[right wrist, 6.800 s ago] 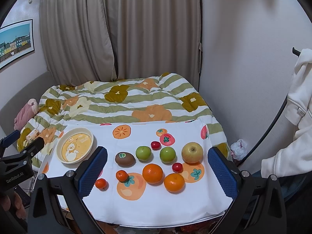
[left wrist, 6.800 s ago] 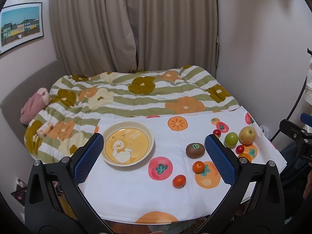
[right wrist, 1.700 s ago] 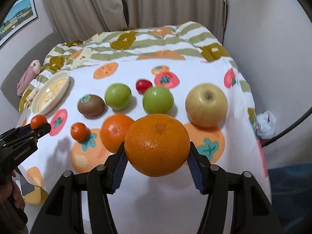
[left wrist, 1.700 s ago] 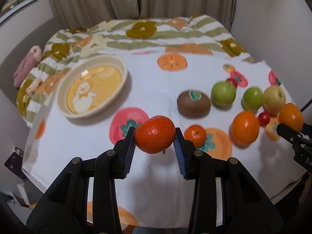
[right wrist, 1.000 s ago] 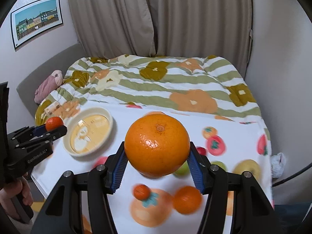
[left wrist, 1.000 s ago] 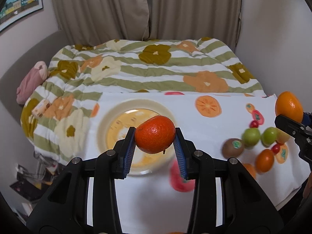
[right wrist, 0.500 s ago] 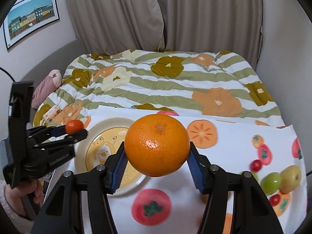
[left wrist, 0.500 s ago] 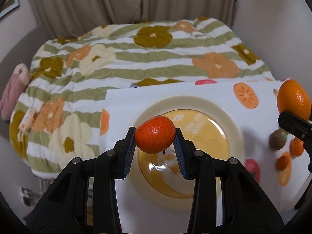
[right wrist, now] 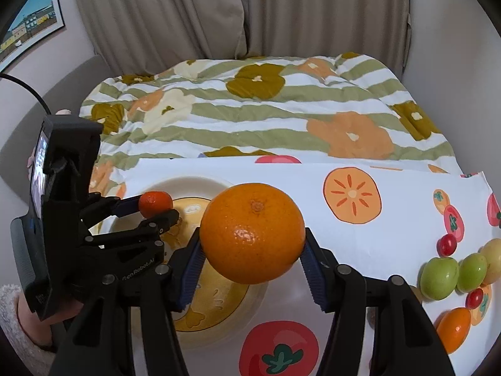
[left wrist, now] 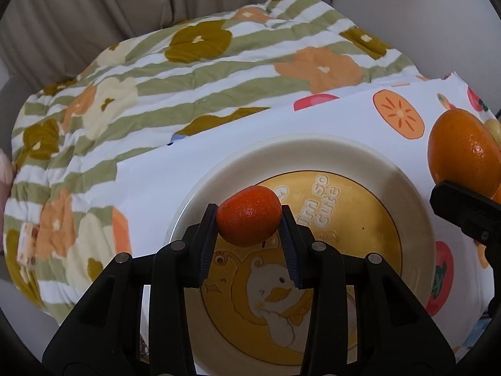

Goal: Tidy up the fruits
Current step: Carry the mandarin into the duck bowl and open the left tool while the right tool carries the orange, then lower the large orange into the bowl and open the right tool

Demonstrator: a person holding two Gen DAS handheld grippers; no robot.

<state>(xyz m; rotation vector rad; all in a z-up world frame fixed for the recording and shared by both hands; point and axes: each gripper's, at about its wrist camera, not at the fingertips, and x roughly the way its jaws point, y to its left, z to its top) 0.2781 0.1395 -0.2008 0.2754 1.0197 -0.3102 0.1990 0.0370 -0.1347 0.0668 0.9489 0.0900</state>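
Note:
My left gripper (left wrist: 249, 221) is shut on a small tangerine (left wrist: 249, 216) and hangs over the cream plate (left wrist: 344, 153) with a yellow duck picture. In the right wrist view the same left gripper (right wrist: 156, 208) holds the small tangerine (right wrist: 155, 203) above the plate (right wrist: 200, 185). My right gripper (right wrist: 252, 250) is shut on a large orange (right wrist: 252, 233), just right of the plate's middle. That large orange (left wrist: 463, 153) shows at the right edge of the left wrist view.
The white fruit-print cloth (right wrist: 391, 219) covers the table. At its right lie two green apples (right wrist: 438, 277), a yellowish apple (right wrist: 493, 258), cherry tomatoes (right wrist: 447, 244) and another orange (right wrist: 454, 329). A striped flowered quilt (right wrist: 266, 112) lies behind, curtains beyond.
Both grippers carried their fruit left and down toward the plate. The plate now fills the left wrist view, and the remaining fruit has slid to the right edge of the right wrist view.

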